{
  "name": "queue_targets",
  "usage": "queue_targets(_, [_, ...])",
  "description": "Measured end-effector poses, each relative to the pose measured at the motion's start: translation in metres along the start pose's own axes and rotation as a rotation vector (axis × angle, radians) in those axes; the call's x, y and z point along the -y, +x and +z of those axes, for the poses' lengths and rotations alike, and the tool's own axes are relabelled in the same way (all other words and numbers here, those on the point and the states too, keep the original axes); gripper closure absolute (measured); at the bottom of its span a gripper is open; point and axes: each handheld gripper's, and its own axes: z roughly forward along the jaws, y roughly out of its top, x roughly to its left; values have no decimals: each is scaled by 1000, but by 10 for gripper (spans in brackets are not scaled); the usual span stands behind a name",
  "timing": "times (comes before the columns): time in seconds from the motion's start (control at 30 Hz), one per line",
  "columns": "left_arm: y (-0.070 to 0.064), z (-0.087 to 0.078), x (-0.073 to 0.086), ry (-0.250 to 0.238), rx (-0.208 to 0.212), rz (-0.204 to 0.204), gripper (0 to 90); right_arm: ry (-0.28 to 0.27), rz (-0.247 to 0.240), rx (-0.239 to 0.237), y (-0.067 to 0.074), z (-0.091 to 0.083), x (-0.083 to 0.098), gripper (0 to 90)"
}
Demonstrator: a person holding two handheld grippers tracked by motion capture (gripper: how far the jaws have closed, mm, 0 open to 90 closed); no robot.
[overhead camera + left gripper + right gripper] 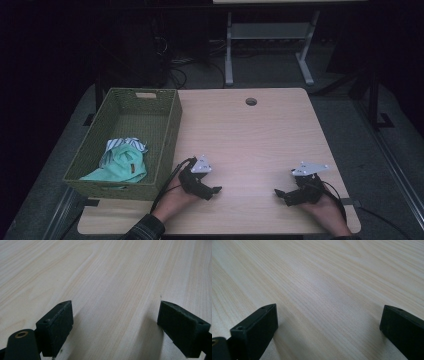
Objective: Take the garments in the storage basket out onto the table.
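Note:
A person's hands rest on the front part of a light wooden table (250,135), each holding a black gripper. My left gripper (214,193) lies near the front left, beside a green woven basket (170,125), its jaws pointing right. Facing it from the front right is my right gripper (280,195). In the left gripper view my left gripper (115,322) stands open over bare wood with nothing between the pads. The right gripper view shows my right gripper (329,327) open too, with only table grain between its jaws.
Folded mint-green and striped cloth (122,160) lies in the near end of the basket, which stands along the table's left edge. A round cable hole (251,101) sits near the table's far edge. A desk frame (270,45) and cables stand on the dark floor beyond.

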Motion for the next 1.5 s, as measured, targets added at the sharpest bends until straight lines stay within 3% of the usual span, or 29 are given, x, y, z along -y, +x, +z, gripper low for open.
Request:
queue_targets(0.2, [-1, 1, -1, 0, -19, -18, 127, 0, -4, -5, 0, 1, -1, 14])
queue_targets(0.47, [-1, -1, -4, 40, -18, -19, 128, -2, -4, -4, 1, 2, -2, 14])
queue_targets(0.73, [1, -3, -10, 75, 6, -59, 132, -2, -4, -5, 1, 2, -2, 14])
queue_targets(1.1, [0, -9, -16, 61, -7, -47, 134, -2, -4, -5, 1, 2, -2, 14])
queue_targets(1.5, [1, -14, -21, 61, -18, -61, 135, -2, -4, -5, 1, 2, -2, 14])
